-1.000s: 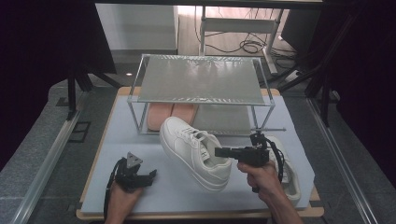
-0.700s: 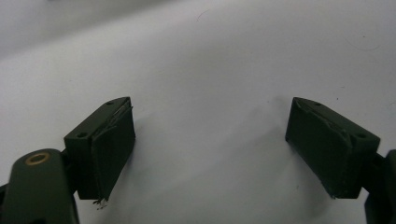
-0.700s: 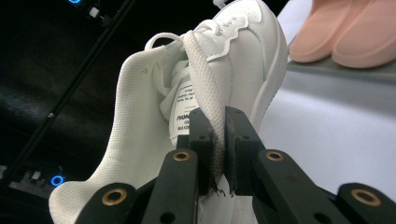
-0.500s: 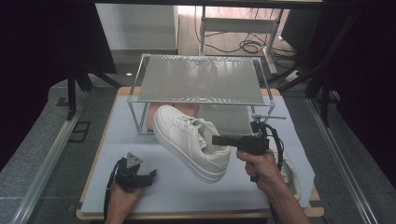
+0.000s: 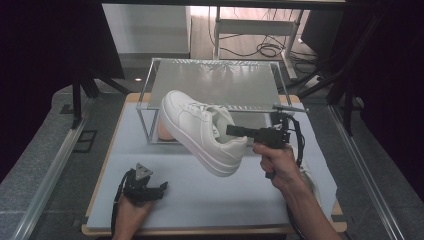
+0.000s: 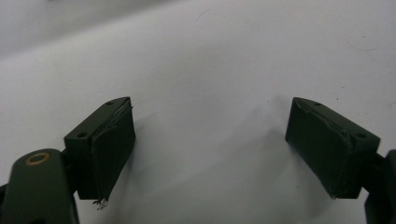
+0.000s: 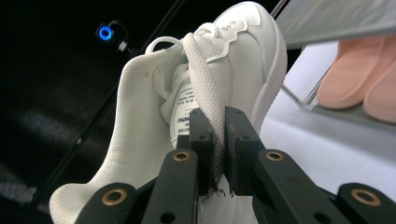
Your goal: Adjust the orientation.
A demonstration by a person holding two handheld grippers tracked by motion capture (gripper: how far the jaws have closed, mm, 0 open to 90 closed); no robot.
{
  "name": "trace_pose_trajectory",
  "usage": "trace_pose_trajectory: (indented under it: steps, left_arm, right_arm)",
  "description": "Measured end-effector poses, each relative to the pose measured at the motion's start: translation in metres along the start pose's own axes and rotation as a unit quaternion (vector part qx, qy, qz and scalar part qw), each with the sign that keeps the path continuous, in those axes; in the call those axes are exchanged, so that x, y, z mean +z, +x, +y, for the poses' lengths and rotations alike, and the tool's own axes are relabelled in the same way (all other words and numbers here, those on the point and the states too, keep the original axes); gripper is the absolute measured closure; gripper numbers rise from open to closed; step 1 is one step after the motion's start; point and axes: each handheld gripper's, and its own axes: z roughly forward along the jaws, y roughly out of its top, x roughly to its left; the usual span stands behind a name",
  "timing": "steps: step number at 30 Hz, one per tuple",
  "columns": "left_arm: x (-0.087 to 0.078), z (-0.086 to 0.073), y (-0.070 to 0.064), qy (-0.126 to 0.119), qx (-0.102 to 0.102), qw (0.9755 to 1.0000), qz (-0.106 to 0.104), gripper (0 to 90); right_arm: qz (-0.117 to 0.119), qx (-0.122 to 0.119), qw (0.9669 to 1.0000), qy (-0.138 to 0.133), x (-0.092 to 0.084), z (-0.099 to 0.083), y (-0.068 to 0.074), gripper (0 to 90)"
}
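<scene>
The right hand-held gripper is clamped on the tongue of the white sneaker, which hangs tilted in the air just in front of the metal rack. The left hand-held gripper rests on the desk, jaws apart around nothing.
</scene>
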Motion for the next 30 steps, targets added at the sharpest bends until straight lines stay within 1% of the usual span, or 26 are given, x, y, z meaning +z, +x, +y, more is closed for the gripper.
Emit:
trace_pose_trajectory:
  steps: [1,6,7,8,9,12,13,14,16,17,18,19,21,25,26,27,29,30]
  left_arm:
    - [0.0,0.0,0.0,0.0,0.001,1.0,-0.001,15.7]
    - [0.0,0.0,0.0,0.001,0.001,1.0,0.0,15.7]
    - [0.0,0.0,0.0,0.001,0.001,1.0,-0.001,15.7]
    - [0.0,0.0,0.0,0.001,0.001,1.0,-0.001,15.7]
    - [0.0,0.0,0.0,0.0,0.001,1.0,-0.001,15.8]
    - [0.0,0.0,0.0,0.0,0.001,1.0,0.0,15.7]
    - [0.0,0.0,0.0,0.0,0.001,1.0,0.0,15.7]
    - [0.0,0.0,0.0,0.0,0.001,1.0,0.0,15.8]
    - [0.0,0.0,0.0,0.0,0.001,1.0,0.0,15.8]
    - [0.0,0.0,0.0,0.0,0.001,1.0,0.0,15.7]
    - [0.0,0.0,0.0,0.0,0.001,1.0,0.0,15.7]
    - [0.0,0.0,0.0,0.0,0.001,1.0,0.0,15.7]
    - [0.0,0.0,0.0,0.0,0.001,1.0,0.0,15.8]
    - [0.0,0.0,0.0,0.0,0.002,1.0,0.0,15.8]
    - [0.0,0.0,0.0,0.0,0.001,1.0,0.0,15.8]
    - [0.0,0.0,0.0,-0.001,0.001,1.0,0.0,15.8]
    - [0.0,0.0,0.0,-0.001,0.001,1.0,0.0,15.8]
    - [0.0,0.0,0.0,-0.001,0.002,1.0,0.0,15.8]
  right_arm:
    - [-0.009,-0.003,0.9999,-0.007,0.003,0.007,0.002,82.5]
    - [-0.026,0.002,0.9992,-0.029,0.009,0.021,-0.001,82.5]
    - [-0.033,-0.002,0.9989,-0.034,0.011,0.025,-0.003,82.5]
    - [-0.033,-0.002,0.9989,-0.034,0.011,0.025,-0.003,82.5]
    - [-0.049,-0.003,0.9978,-0.046,0.013,0.032,-0.006,82.5]
    - [-0.071,0.001,0.9956,-0.061,0.016,0.039,-0.01,82.3]
    - [-0.084,-0.002,0.9943,-0.066,0.017,0.041,-0.012,82.2]
    - [-0.091,0.003,0.9931,-0.074,0.019,0.043,-0.015,82.1]
    - [-0.113,0.0,0.9899,-0.085,0.022,0.047,-0.019,82.0]
    - [-0.113,0.0,0.9899,-0.085,0.022,0.047,-0.019,82.0]
    - [-0.127,0.001,0.987,-0.098,0.025,0.051,-0.024,81.9]
    - [-0.136,0.001,0.9853,-0.103,0.026,0.053,-0.026,81.9]
    - [-0.148,0.005,0.9825,-0.113,0.029,0.057,-0.031,81.8]
    - [-0.175,0.002,0.9768,-0.124,0.036,0.062,-0.037,81.3]
    - [-0.175,0.003,0.9762,-0.128,0.038,0.063,-0.039,80.6]
    - [-0.171,0.007,0.9763,-0.132,0.04,0.064,-0.04,80.3]
    - [-0.181,-0.003,0.9746,-0.133,0.044,0.065,-0.038,79.4]
    - [-0.182,-0.009,0.9744,-0.133,0.046,0.065,-0.036,78.2]
